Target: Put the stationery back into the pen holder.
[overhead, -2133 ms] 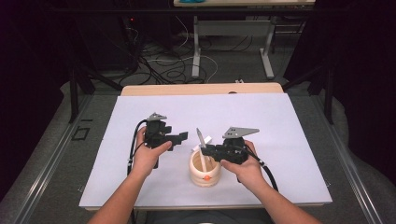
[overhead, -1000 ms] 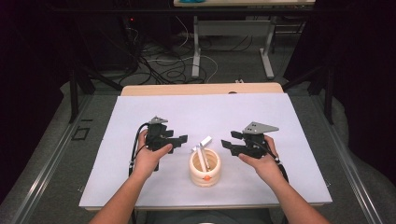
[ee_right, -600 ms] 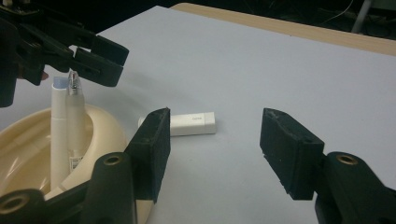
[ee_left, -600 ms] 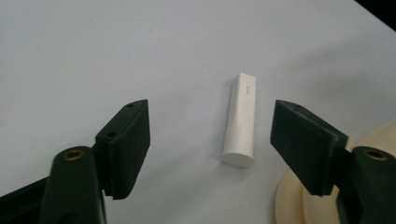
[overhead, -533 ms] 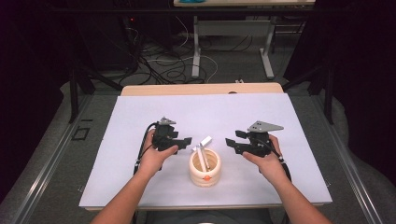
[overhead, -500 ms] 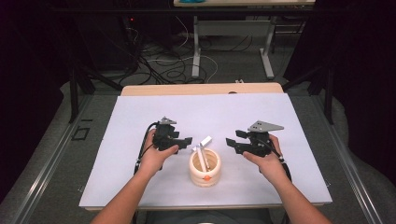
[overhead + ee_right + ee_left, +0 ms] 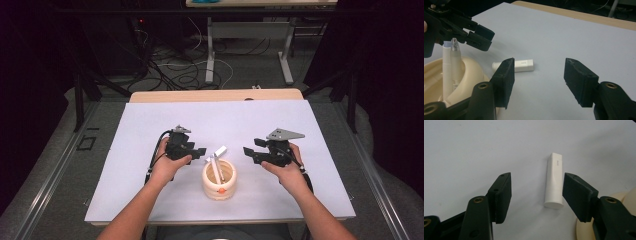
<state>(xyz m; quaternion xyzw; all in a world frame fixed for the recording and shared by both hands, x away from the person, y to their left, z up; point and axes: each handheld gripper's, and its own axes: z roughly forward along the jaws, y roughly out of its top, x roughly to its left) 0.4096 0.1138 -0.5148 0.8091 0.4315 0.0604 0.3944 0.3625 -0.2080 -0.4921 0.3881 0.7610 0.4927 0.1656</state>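
A short white tube [image 7: 554,181] lies flat on the white table cover [image 7: 150,130], just left of and behind a cream cup [image 7: 219,180]. My left gripper [image 7: 536,192] hangs over the tube, which lies between its jaws close to the right one, and neither pad touches it. These jaws have just been closing. From above, the left gripper [image 7: 200,151] sits beside the tube [image 7: 220,151]. My right gripper [image 7: 248,152] stands open to the right of the cup, with nothing between its pads. Two white pens [image 7: 450,62] stand in the cup [image 7: 471,72].
The right gripper view looks past its own jaws [image 7: 537,77] at the tube [image 7: 515,65] and the left gripper [image 7: 477,35] above the cup. A wooden table edge [image 7: 215,95] runs along the back, and beyond it there are cables and desk legs on the floor.
The right gripper, at the cup beside an upright white pen two seconds ago, has drawn back to the right. The left gripper has edged right, over the tube, and its jaws have narrowed.
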